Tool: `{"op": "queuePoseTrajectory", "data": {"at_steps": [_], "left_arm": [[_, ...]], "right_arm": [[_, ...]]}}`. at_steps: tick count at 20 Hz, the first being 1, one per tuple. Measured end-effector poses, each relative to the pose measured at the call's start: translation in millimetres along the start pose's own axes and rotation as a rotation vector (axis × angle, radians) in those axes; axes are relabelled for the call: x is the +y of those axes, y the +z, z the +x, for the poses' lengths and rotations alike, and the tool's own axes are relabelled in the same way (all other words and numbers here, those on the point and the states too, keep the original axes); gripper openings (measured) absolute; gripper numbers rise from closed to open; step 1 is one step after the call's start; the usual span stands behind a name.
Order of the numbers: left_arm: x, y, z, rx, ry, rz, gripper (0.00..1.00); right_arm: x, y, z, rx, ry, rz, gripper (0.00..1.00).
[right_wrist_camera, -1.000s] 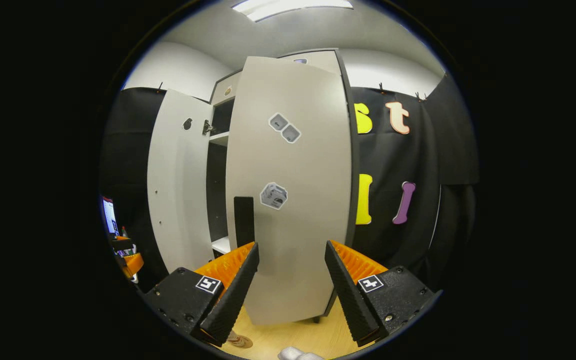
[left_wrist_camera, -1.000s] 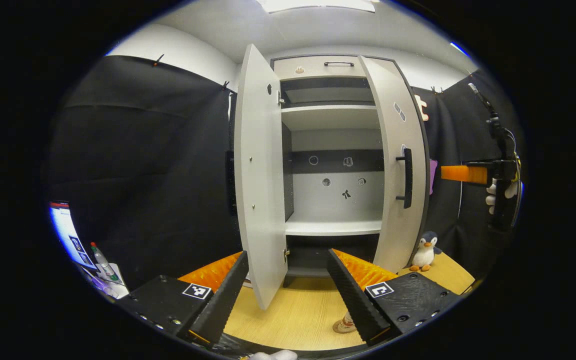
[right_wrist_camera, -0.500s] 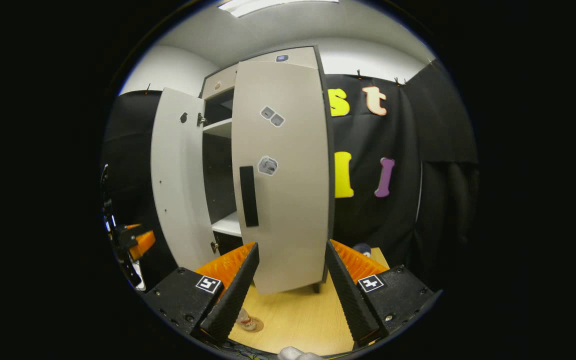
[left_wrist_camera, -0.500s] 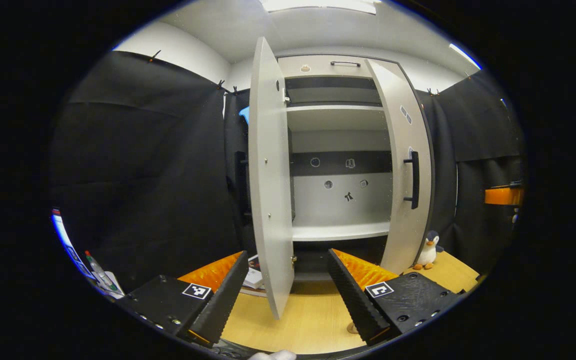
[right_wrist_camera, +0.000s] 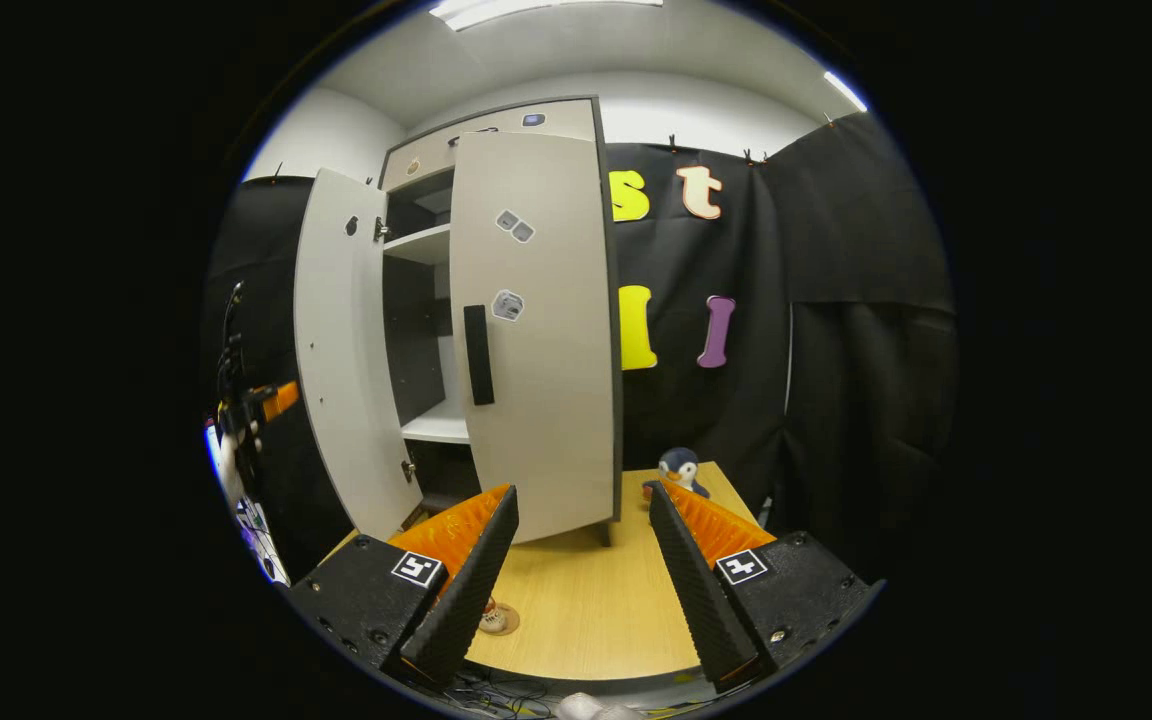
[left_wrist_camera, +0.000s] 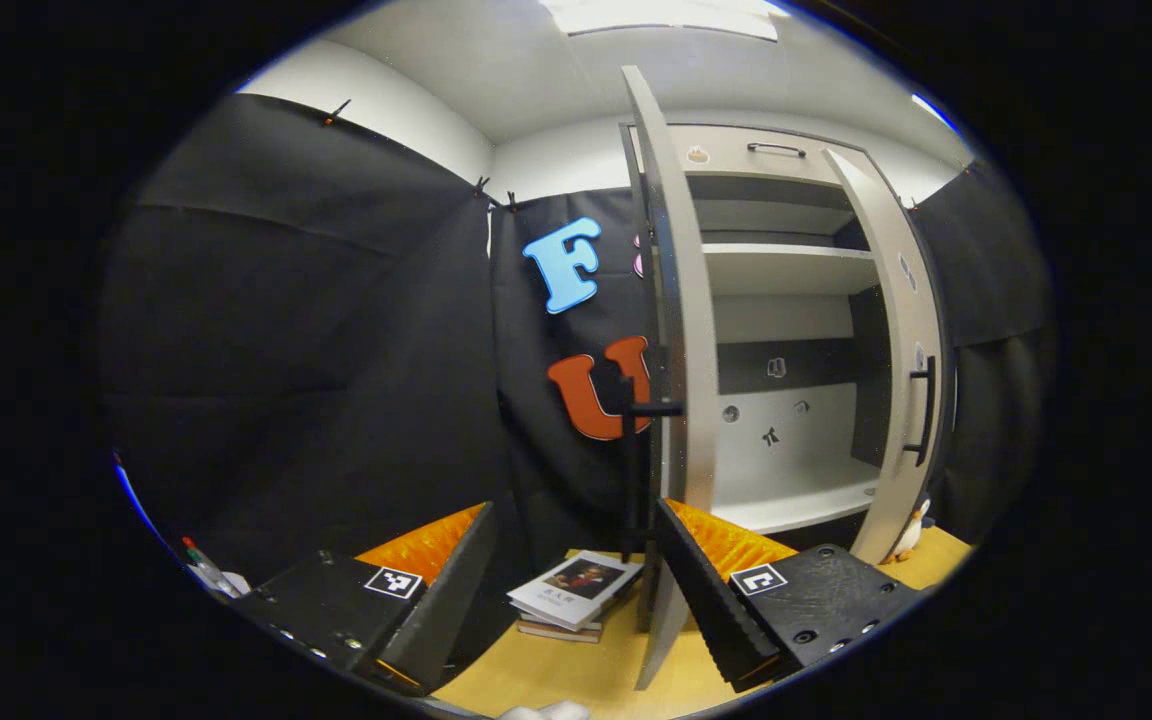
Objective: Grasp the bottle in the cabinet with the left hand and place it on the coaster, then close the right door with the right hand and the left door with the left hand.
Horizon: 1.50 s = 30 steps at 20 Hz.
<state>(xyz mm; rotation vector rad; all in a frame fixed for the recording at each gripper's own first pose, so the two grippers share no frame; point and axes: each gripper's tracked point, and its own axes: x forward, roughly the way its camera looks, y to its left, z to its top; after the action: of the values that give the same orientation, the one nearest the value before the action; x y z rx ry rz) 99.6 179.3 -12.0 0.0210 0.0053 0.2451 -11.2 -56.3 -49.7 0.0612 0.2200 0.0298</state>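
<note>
The grey cabinet point(right_wrist_camera: 496, 120) stands on the wooden table point(right_wrist_camera: 586, 610). Its left door point(left_wrist_camera: 676, 330) is wide open and edge-on just past my left gripper point(left_wrist_camera: 576, 600), which is open and holds nothing; the dark door handle point(left_wrist_camera: 636, 410) sticks out toward the wall. The right door point(right_wrist_camera: 536, 330) is ajar, with its black handle point(right_wrist_camera: 477, 355) facing me. My right gripper point(right_wrist_camera: 576, 590) is open, back from that door. The bottle's base point(right_wrist_camera: 489, 617) rests on the round coaster point(right_wrist_camera: 506, 628), mostly hidden behind my right gripper's left finger. The left gripper point(right_wrist_camera: 261, 405) also shows far left.
A stack of books point(left_wrist_camera: 576, 590) lies on the table left of the cabinet, close under the open left door. A toy penguin point(right_wrist_camera: 678, 470) sits at the cabinet's right side. Cables hang at the table's front edge point(right_wrist_camera: 496, 695). Black cloth walls close in behind and beside.
My left gripper has swung round to the left door's outer side, so that door is now edge-on. My right gripper has drawn back from the right door, which has swung further toward the cabinet.
</note>
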Motion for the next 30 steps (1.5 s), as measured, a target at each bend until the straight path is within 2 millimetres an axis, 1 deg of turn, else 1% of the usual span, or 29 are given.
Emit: {"op": "queuePoseTrajectory", "data": {"at_steps": [2, 4, 5, 6, 7, 8, 9, 10, 11, 12, 14, 16, 17, 18, 21, 23, 26, 27, 28, 30], "left_arm": [[14.7, 10.4, 15.2, -0.023, 0.025, 0.017, 0.96], [15.4, 11.5, 29.7, -0.021, 0.022, 0.018, 0.96], [16.6, 9.9, 36.9, -0.009, 0.022, 0.018, 0.92], [19.9, 8.8, 41.9, -0.001, 0.041, 0.02, 0.96], [22.1, 6.9, 46.7, 0.009, 0.047, 0.023, 0.89], [21.6, 3.1, 47.3, 0.023, 0.042, 0.019, 0.93], [19.1, 0.5, 46.5, 0.025, 0.036, 0.007, 0.93], [17.7, -3.2, 45.4, 0.041, 0.028, 0.001, 0.89], [15.1, -5.2, 46.9, 0.051, 0.017, 0.001, 0.89], [14.4, -4.1, 46.8, 0.052, 0.018, 0.009, 0.91], [15.5, -4.1, 46.8, 0.053, 0.022, 0.028, 0.88], [13.7, -3.0, 46.6, 0.045, 0.018, 0.033, 0.88], [13.4, -3.5, 45.3, 0.045, 0.027, 0.032, 0.92], [14.6, -2.9, 45.3, 0.042, 0.034, 0.04, 0.85], [13.8, -2.0, 43.9, 0.033, 0.045, 0.046, 0.84], [7.3, -2.4, 40.1, 0.034, 0.038, 0.033, 0.84], [-8.1, -1.8, 36.1, 0.03, 0.012, 0.035, 0.84], [-14.3, -0.5, 35.5, 0.032, -0.004, 0.034, 0.8], [-22.5, -0.7, 34.7, 0.032, -0.026, 0.029, 0.84], [-44.6, 0.1, 32.7, 0.033, -0.08, 0.024, 0.84]], "right_arm": [[-3.1, -0.8, -4.1, -0.001, -0.021, -0.003, 0.82], [-4.4, -1.9, -5.6, 0.003, -0.025, 0.001, 0.82], [-5.4, -2.1, -5.2, 0.004, -0.026, 0.0, 0.82], [-8.2, -2.0, -4.9, 0.005, -0.03, -0.003, 0.82], [-10.8, -1.0, -4.5, 0.005, -0.032, -0.003, 0.82], [-12.1, 0.1, -3.5, 0.006, -0.03, 0.0, 0.82], [-13.3, 0.8, -2.4, 0.004, -0.028, 0.004, 0.82], [-13.9, 1.8, -0.9, 0.002, -0.028, 0.007, 0.82], [-13.7, 1.8, 1.4, 0.004, -0.024, 0.007, 0.82], [-12.5, 1.1, 3.7, 0.011, -0.018, 0.004, 0.82], [-10.3, 3.8, 6.1, 0.007, -0.005, -0.004, 0.82], [-8.1, 5.0, 9.1, 0.005, 0.006, -0.012, 0.82], [-7.4, 5.9, 10.8, 0.004, 0.009, -0.011, 0.82], [-6.1, 6.7, 11.9, 0.003, 0.014, -0.01, 0.82], [-4.4, 6.4, 13.0, 0.003, 0.019, -0.011, 0.82], [-3.9, 6.7, 12.8, 0.001, 0.021, -0.016, 0.82], [-5.9, 6.0, 12.2, 0.0, 0.018, -0.015, 0.82], [-5.9, 5.4, 11.9, 0.002, 0.019, -0.013, 0.82], [-6.2, 5.5, 12.0, 0.0, 0.02, -0.012, 0.82], [-5.2, 6.4, 11.0, -0.001, 0.021, -0.016, 0.82]]}}
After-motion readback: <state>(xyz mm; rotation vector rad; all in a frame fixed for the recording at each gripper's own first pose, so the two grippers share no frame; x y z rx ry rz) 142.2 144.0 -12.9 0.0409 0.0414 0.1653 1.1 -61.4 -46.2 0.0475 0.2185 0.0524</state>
